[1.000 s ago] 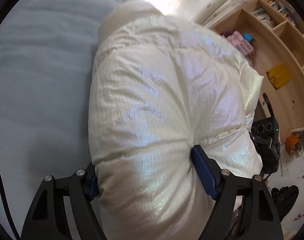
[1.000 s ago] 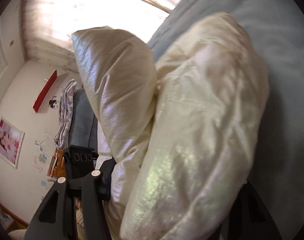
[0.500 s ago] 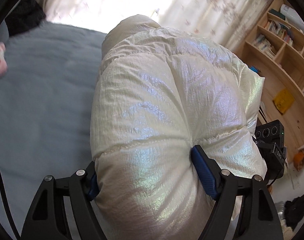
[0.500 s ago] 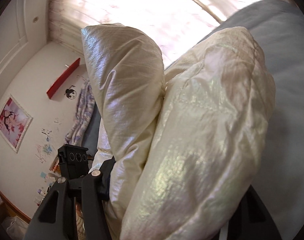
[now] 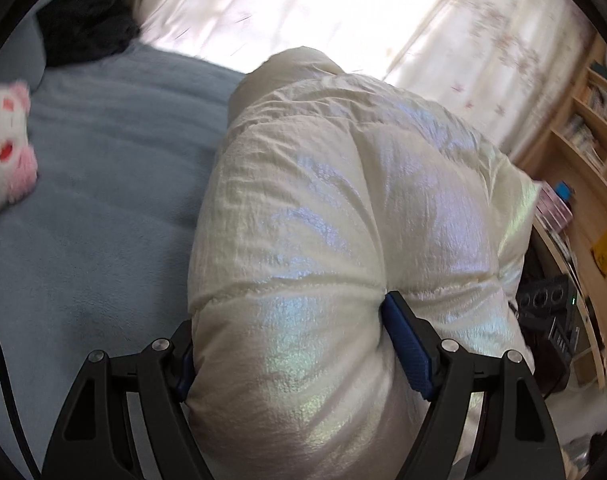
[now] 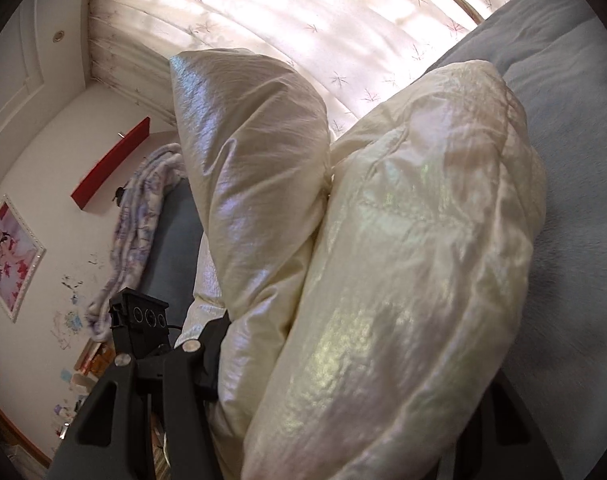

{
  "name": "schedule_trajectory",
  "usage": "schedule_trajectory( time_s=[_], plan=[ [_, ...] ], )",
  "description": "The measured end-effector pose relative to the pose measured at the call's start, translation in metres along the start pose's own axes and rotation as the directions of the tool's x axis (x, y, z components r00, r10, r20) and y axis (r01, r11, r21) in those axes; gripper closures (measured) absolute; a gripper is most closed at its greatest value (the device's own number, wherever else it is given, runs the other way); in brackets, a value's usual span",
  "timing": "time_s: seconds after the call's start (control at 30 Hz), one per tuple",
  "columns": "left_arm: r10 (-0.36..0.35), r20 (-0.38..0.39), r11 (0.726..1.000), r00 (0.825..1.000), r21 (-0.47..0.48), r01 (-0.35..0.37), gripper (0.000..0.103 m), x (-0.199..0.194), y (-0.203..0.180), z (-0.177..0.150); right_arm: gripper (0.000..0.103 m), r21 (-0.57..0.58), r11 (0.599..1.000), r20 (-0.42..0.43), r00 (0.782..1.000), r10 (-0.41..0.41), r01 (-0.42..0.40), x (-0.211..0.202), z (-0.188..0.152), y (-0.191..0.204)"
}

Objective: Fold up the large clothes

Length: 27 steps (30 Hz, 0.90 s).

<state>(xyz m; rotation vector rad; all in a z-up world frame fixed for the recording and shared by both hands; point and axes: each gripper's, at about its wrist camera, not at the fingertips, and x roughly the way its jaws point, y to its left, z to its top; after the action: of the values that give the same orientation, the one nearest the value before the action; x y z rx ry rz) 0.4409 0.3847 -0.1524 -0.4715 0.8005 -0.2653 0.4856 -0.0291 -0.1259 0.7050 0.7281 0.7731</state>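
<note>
While both grippers clamp it, the cream puffer jacket is carried as a thick folded bundle above the grey-blue bed cover, its far end toward the sunlit curtain. Left gripper: blue pads sunk into the padding on both sides, jaws fairly wide because the bundle is bulky. Right gripper: one finger visible against the jacket's lower fold, the other hidden behind the fabric; jacket fills the gap, so I read it as gripped.

Relative to the jacket: plush toy well off to its left on the bed, wooden bookshelf to its right.

Judged step: transporting the folded jacket across the bed, fold likely near complete. Next move calls for lowering it level onto the cover, releasing both grips together so the layers do not spring apart.
</note>
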Motion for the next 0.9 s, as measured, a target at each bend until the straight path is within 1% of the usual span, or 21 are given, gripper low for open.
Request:
schedule_trajectory(
  time_s=[0.07,0.1,0.13,0.2,0.3,0.37,0.4,0.43,0.47,0.53,0.57,0.63,0.7,0.8,0.87,0.9],
  plan=[
    [0.014,-0.021,0.998,1.000,-0.062,-0.015,0.025,0.024,0.028,-0.011,0.047,0.025,1.000,-0.006,1.000,-0.016,0.017,0.022,-0.008,-0.020],
    [0.015,-0.033,0.996,0.999,-0.090,-0.018,0.023,0.034,0.040,-0.016,0.047,0.037,0.999,-0.016,0.999,-0.033,0.034,0.029,-0.014,-0.033],
    [0.009,-0.026,0.994,1.000,-0.110,-0.011,0.020,0.041,0.049,-0.022,0.047,0.046,0.998,-0.021,0.999,-0.048,0.049,0.038,-0.021,-0.045],
    [-0.008,0.013,0.993,1.000,-0.120,0.010,0.013,0.044,0.057,-0.030,0.047,0.018,0.998,-0.005,0.998,-0.060,0.060,0.041,-0.031,-0.054],
    [-0.006,0.037,0.993,0.999,-0.118,0.010,0.012,0.046,0.065,-0.037,0.045,-0.004,0.998,0.000,0.998,-0.067,0.067,0.040,-0.035,-0.055],
    [0.013,0.042,0.992,0.999,-0.128,-0.007,0.011,0.049,0.062,-0.035,0.044,-0.020,0.996,-0.002,0.996,-0.086,0.086,0.043,-0.032,-0.054],
    [0.030,0.050,0.992,0.998,-0.126,-0.023,0.011,0.044,0.052,-0.042,0.044,-0.026,0.995,-0.002,0.995,-0.097,0.097,0.051,-0.032,-0.042],
    [0.048,0.057,0.991,0.997,-0.125,-0.041,0.011,0.044,0.051,-0.041,0.044,-0.037,0.993,0.003,0.993,-0.114,0.114,0.052,-0.032,-0.040],
    [0.065,0.068,0.990,0.996,-0.128,-0.056,0.011,0.044,0.035,-0.041,0.044,-0.041,0.992,0.007,0.993,-0.120,0.121,0.053,-0.033,-0.038],
    [0.092,0.089,0.987,0.992,-0.139,-0.079,0.011,0.044,0.030,-0.040,0.044,-0.041,0.990,0.015,0.991,-0.136,0.137,0.053,-0.032,-0.037],
    [0.104,0.099,0.986,0.990,-0.144,-0.090,0.011,0.042,0.016,-0.031,0.044,-0.052,0.988,0.022,0.989,-0.143,0.144,0.056,-0.030,-0.033],
    [0.124,0.116,0.983,0.986,-0.150,-0.106,0.011,0.044,0.014,-0.030,0.044,-0.073,0.985,0.028,0.988,-0.153,0.154,0.062,-0.028,-0.028],
    [0.126,0.119,0.982,0.985,-0.158,-0.106,0.009,0.044,0.014,-0.034,0.044,-0.067,0.985,0.026,0.987,-0.156,0.158,0.065,-0.026,-0.029],
    [0.142,0.099,0.978,0.985,-0.169,-0.124,0.001,0.043,0.015,-0.035,0.039,-0.059,0.985,0.010,0.986,-0.164,0.164,0.067,-0.029,-0.028],
    [0.152,0.079,0.975,0.985,-0.178,-0.136,0.001,0.036,0.017,-0.038,0.028,-0.049,0.982,-0.010,0.983,-0.182,0.181,0.064,-0.030,-0.027],
    [0.166,0.071,0.972,0.984,-0.177,-0.152,0.001,0.030,0.015,-0.040,0.026,-0.045,0.978,-0.024,0.979,-0.204,0.203,0.060,-0.031,-0.024]
  ],
)
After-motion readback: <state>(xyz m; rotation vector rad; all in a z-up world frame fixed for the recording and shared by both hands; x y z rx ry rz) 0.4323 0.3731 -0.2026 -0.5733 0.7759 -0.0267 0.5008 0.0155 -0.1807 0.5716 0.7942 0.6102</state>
